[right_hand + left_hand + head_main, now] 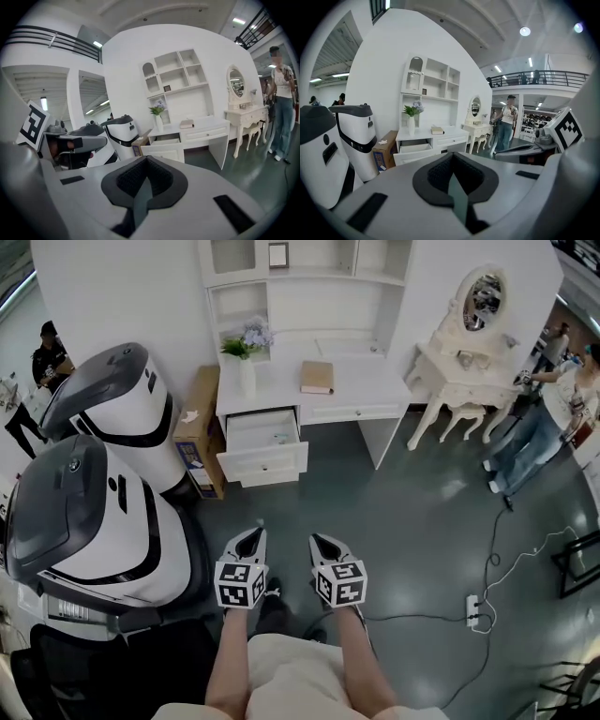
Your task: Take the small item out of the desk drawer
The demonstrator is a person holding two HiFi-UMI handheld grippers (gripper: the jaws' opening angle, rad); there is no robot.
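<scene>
A white desk (356,390) stands against the far wall with its left drawer (265,460) pulled open. Inside lies a small pale item (283,439), too small to make out. My two grippers hover side by side over the grey floor, well short of the desk. The left gripper (251,534) is shut and empty, and the right gripper (318,541) is shut and empty too. The left gripper view shows its jaws (452,160) pressed together with the open drawer (414,149) far ahead. In the right gripper view the jaws (147,161) meet as well, the drawer (165,140) beyond.
Two large white-and-grey machines (89,512) stand at the left, a cardboard box (200,427) beside the desk. On the desk are a book (317,377) and a vase with a plant (247,357). A dressing table (459,371), people (534,432) and a power strip (472,610) are at the right.
</scene>
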